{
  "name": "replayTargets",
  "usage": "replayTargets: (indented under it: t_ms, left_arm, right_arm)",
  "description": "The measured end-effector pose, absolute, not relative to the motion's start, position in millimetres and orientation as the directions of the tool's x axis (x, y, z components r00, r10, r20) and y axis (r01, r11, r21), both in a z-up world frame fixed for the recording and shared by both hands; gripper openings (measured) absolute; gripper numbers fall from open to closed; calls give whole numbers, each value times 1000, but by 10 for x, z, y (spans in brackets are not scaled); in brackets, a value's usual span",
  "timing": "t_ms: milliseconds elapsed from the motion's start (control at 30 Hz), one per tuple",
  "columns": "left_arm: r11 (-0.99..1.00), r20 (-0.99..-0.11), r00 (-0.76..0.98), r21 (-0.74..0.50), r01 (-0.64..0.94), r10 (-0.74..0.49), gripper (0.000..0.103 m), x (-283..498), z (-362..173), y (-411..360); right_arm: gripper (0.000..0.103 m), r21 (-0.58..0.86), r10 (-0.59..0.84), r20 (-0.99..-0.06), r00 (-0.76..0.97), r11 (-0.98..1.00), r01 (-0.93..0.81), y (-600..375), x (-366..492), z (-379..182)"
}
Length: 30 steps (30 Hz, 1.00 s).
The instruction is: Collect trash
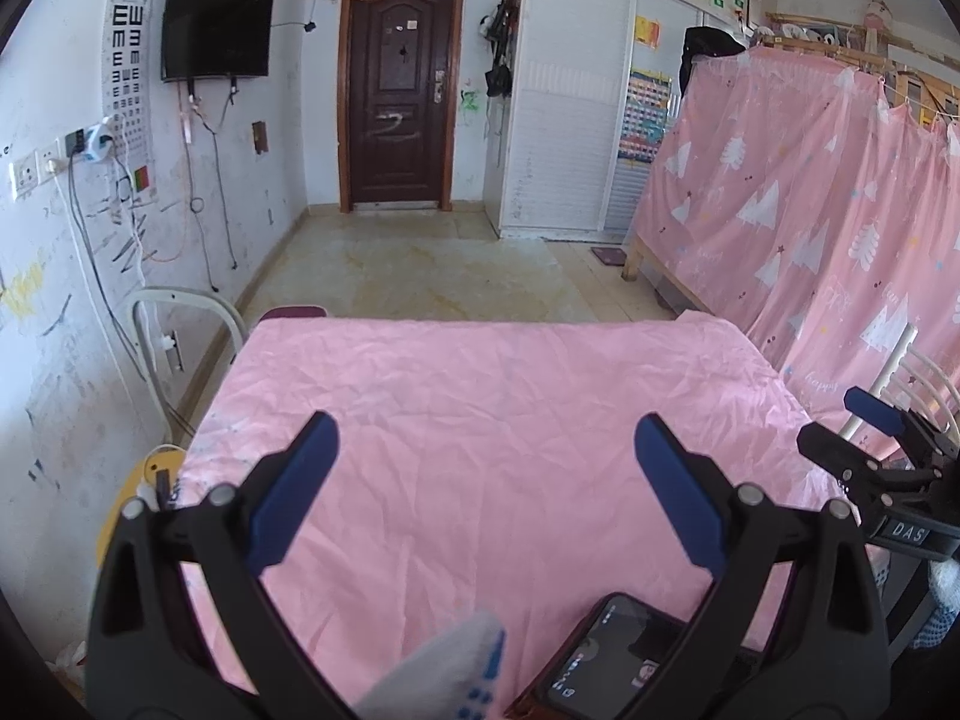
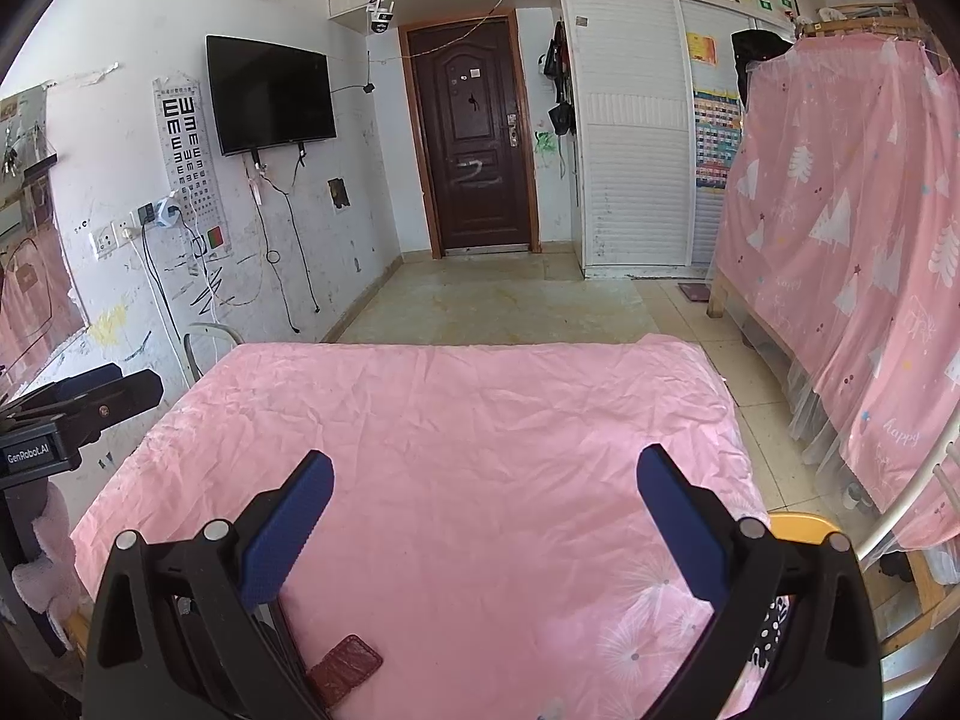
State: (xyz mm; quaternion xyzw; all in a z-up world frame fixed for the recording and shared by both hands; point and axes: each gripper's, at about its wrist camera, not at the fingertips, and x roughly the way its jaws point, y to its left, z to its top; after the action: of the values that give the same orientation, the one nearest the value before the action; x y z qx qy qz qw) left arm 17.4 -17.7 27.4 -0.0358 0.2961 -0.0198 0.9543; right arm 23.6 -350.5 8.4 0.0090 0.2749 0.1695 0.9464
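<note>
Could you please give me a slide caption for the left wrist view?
Open left gripper above pink tablecloth, phone at near edge.

Home bedroom: pink-curtained bunk bed (image 2: 840,228) at 3 o'clock, wall-mounted TV (image 2: 270,96) at 10 o'clock, louvred wardrobe (image 2: 636,120), entrance door (image 2: 474,138) at 12 o'clock.

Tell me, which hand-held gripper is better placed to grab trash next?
Probably left. The left hand-held gripper and right hand-held gripper hang open over the pink cloth, showing no trash; the only candidate, a crumpled white thing on the floor, lies leftward.
</note>
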Motion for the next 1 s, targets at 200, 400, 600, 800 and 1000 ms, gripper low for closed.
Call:
replayTargets:
  t_ms: [200,400,600,800,1000]
  left_arm:
    - [997,-565,823,-81,16,-59,95,177,245,-173]
    - [997,-560,827,-72,13,-51,95,185,228,-168]
    - [996,-560,827,-89,13,-60,95,183,202,-151]
    - [996,-549,834,-84,15,-59,95,163,230,-161]
    - [996,-549,834,-87,8,-55,95,178,239,-142]
  right_arm:
    - [92,109,326,-520,789,942,-317,-3502,248,82]
    - [92,107,325,-523,788,942,-318,-3497,248,75]
    - [92,102,326,-530,783,941,-322,-3496,262,60]
    - [92,100,326,-532,781,941,-324,-3511,268,57]
    - [92,101,327,-533,780,940,-325,-3537,272,56]
